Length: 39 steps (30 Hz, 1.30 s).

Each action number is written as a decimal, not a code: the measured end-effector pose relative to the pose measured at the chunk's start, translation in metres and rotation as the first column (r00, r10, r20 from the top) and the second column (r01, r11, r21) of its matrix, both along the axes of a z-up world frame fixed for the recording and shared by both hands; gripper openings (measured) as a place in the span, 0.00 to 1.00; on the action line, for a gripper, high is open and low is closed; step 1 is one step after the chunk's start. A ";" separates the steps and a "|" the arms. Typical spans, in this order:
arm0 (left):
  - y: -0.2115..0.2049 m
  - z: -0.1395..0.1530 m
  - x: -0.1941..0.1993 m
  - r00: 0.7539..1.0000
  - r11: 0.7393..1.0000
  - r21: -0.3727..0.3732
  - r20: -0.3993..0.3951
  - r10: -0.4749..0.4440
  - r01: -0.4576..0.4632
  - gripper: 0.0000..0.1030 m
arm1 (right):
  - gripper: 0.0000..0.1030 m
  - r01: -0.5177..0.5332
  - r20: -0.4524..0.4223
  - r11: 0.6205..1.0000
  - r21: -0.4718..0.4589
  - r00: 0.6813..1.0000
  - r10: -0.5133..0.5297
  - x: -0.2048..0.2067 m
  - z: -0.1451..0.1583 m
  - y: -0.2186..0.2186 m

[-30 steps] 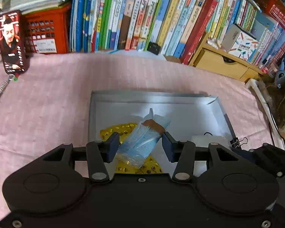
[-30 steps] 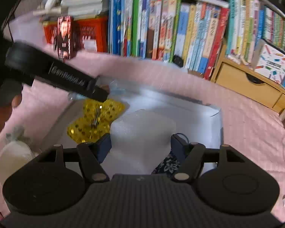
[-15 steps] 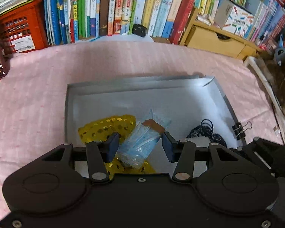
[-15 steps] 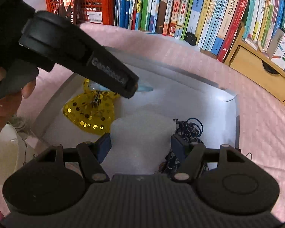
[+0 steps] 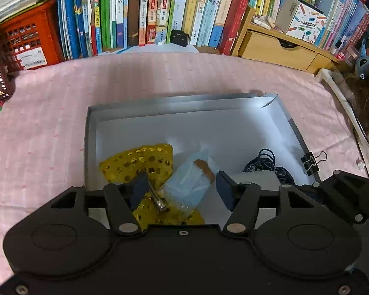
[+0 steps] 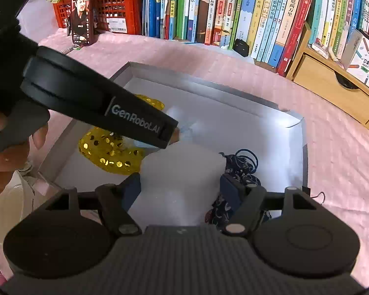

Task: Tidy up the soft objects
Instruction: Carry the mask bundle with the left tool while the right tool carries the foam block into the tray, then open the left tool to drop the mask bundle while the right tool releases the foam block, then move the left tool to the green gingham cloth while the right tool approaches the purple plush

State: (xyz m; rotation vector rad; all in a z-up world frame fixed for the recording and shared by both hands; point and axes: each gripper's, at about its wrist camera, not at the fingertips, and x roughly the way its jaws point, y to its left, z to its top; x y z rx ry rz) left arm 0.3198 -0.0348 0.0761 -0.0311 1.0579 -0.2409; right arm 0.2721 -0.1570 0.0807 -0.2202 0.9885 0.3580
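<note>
Blue pkt (image 5: 192, 182) lies btwn left hand-held gripper (image 5: 182, 189) jaws, loose

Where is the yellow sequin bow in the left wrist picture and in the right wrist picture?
Left wrist: the yellow sequin bow lies low and left of centre, in the box's near left corner.
Right wrist: the bow lies left of centre, partly under the other tool.
Shared landmark: the red crate.
</note>
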 end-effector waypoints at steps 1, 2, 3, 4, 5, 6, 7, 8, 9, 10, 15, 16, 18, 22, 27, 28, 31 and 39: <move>0.001 0.003 -0.002 1.000 1.000 0.000 0.008 0.001 -0.001 0.60 | 0.79 0.003 0.003 1.000 0.001 1.000 -0.003 -0.001 0.001 0.000; 0.002 0.005 -0.005 1.000 1.000 -0.002 0.015 0.003 -0.003 0.61 | 0.79 0.005 0.006 1.000 0.003 1.000 -0.005 -0.002 0.002 -0.001; 0.003 0.008 -0.008 1.000 1.000 -0.005 0.023 0.002 -0.002 0.61 | 0.79 0.007 0.009 1.000 0.004 1.000 -0.007 -0.003 0.004 -0.001; 0.005 0.012 -0.010 0.999 1.000 -0.008 0.032 0.000 0.001 0.61 | 0.79 0.008 0.014 1.000 0.006 1.000 -0.008 -0.005 0.006 -0.002; 0.006 0.015 -0.014 0.999 1.000 -0.009 0.042 -0.001 0.002 0.62 | 0.79 0.008 0.018 1.000 0.007 1.000 -0.008 -0.006 0.007 -0.002; 0.007 0.018 -0.017 0.999 1.000 -0.008 0.052 -0.003 0.003 0.63 | 0.79 0.008 0.022 1.000 0.009 1.000 -0.008 -0.008 0.009 -0.002; 0.008 0.022 -0.020 0.998 1.000 -0.008 0.062 -0.007 0.007 0.65 | 0.79 0.009 0.026 1.000 0.011 1.000 -0.009 -0.010 0.011 -0.001; 0.008 0.025 -0.024 0.997 1.000 -0.006 0.073 -0.012 0.012 0.67 | 0.80 0.007 0.030 1.000 0.012 1.000 -0.008 -0.012 0.012 -0.001; 0.009 0.027 -0.027 0.996 1.000 -0.002 0.083 -0.012 0.013 0.68 | 0.80 0.005 0.035 1.000 0.013 0.999 -0.005 -0.014 0.014 -0.001; 0.010 0.030 -0.031 0.996 1.000 0.002 0.091 -0.012 0.012 0.69 | 0.81 0.007 0.040 1.000 0.012 0.999 -0.008 -0.016 0.016 -0.001; 0.015 0.039 -0.042 0.994 1.000 0.007 0.110 0.003 -0.004 0.70 | 0.86 0.027 0.066 0.999 0.017 0.997 -0.029 -0.021 0.023 -0.002; 0.017 0.041 -0.044 0.993 1.000 0.007 0.114 0.006 -0.006 0.70 | 0.86 0.029 0.073 0.999 0.018 0.997 -0.030 -0.022 0.025 -0.002; 0.021 0.045 -0.050 0.992 1.000 0.007 0.125 0.007 -0.008 0.71 | 0.87 0.028 0.082 0.999 0.024 0.996 -0.030 -0.026 0.028 -0.003; 0.031 0.055 -0.067 0.988 1.000 -0.004 0.153 0.003 -0.003 0.71 | 0.87 0.022 0.113 0.999 0.029 0.993 -0.025 -0.038 0.038 -0.002; 0.046 0.065 -0.102 0.975 1.000 0.001 0.224 -0.015 0.016 0.74 | 0.87 0.015 0.208 0.998 0.056 0.978 -0.026 -0.069 0.050 -0.003; 0.050 0.066 -0.110 0.970 1.000 0.008 0.242 -0.020 0.019 0.75 | 0.87 0.016 0.234 0.998 0.066 0.972 -0.031 -0.078 0.053 -0.003; 0.062 0.070 -0.139 0.954 1.000 0.021 0.298 -0.025 0.019 0.76 | 0.87 0.018 0.311 0.995 0.094 0.949 -0.047 -0.107 0.055 -0.004; 0.114 0.066 -0.215 0.916 1.000 -0.008 0.402 0.013 -0.011 0.81 | 0.87 -0.024 0.483 0.990 0.139 0.874 -0.047 -0.203 0.036 0.006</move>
